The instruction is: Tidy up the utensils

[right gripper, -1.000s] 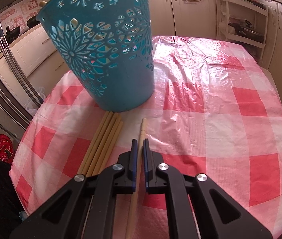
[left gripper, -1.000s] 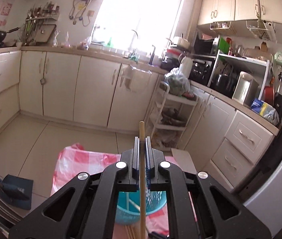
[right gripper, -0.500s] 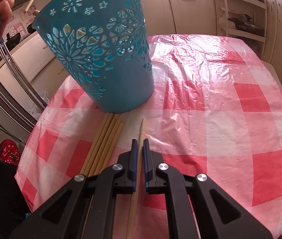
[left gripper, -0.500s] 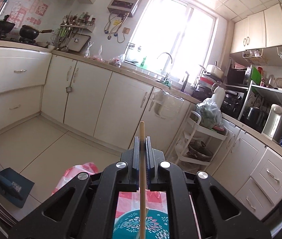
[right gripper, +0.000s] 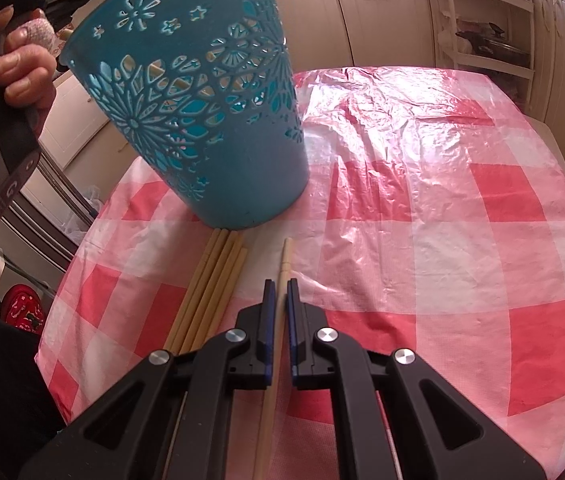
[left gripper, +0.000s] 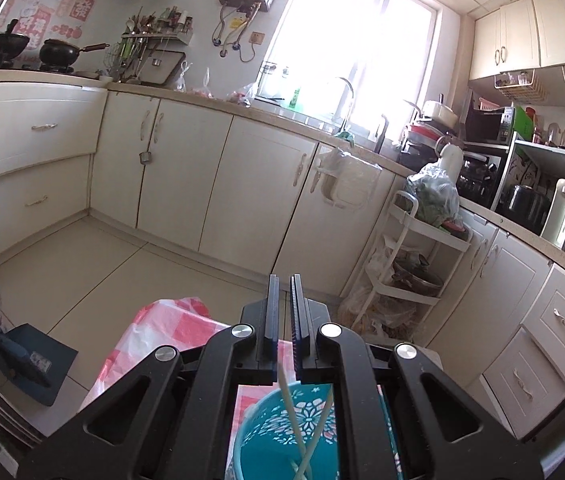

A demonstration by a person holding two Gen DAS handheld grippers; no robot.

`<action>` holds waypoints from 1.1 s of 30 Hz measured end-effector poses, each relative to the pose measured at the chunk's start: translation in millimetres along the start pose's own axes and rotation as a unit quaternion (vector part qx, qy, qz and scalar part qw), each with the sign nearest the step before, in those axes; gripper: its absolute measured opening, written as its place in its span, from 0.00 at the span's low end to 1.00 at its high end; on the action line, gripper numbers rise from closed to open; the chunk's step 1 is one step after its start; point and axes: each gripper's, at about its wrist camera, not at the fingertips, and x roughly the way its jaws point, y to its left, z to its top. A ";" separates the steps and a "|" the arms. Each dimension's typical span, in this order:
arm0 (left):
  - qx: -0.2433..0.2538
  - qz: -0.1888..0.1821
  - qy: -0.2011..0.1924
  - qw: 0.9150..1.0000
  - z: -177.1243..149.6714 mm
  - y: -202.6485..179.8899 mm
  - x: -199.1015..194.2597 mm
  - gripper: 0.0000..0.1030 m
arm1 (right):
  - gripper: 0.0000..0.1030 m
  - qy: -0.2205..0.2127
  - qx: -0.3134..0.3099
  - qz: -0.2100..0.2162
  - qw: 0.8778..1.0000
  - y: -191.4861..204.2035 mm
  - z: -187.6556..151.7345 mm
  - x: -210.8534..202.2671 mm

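Note:
A teal cut-out basket (right gripper: 206,120) stands on the red-checked tablecloth (right gripper: 462,220). In the left wrist view the basket (left gripper: 282,440) sits right below my left gripper (left gripper: 284,292), with wooden chopsticks (left gripper: 294,420) leaning inside it. The left jaws stand slightly apart with nothing between them. My right gripper (right gripper: 277,292) is shut on a single wooden chopstick (right gripper: 282,276) that points toward the basket. A bundle of several chopsticks (right gripper: 210,284) lies on the cloth to its left.
The hand holding the left gripper (right gripper: 22,68) is beside the basket's upper left. Kitchen cabinets (left gripper: 210,184) and a white trolley rack (left gripper: 414,264) stand beyond the table. A dustpan (left gripper: 30,364) lies on the floor at left.
The left gripper opened and let go of its chopstick, which now stands in the basket. The right gripper stays shut on its chopstick on the cloth.

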 end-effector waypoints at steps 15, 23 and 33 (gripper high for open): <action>0.022 0.038 0.033 0.999 -14.0 48.6 -85.7 0.56 | 0.06 0.001 0.005 0.006 1.000 -1.1 -0.6 -0.1; -0.021 0.074 0.081 0.994 -34.7 98.9 -87.6 0.63 | 0.10 -0.002 -0.026 -0.021 0.999 10.1 -7.1 -3.5; -0.014 0.055 0.100 0.993 -36.9 93.0 -82.5 0.66 | 0.06 0.008 -0.072 -0.072 0.995 24.9 -5.2 0.6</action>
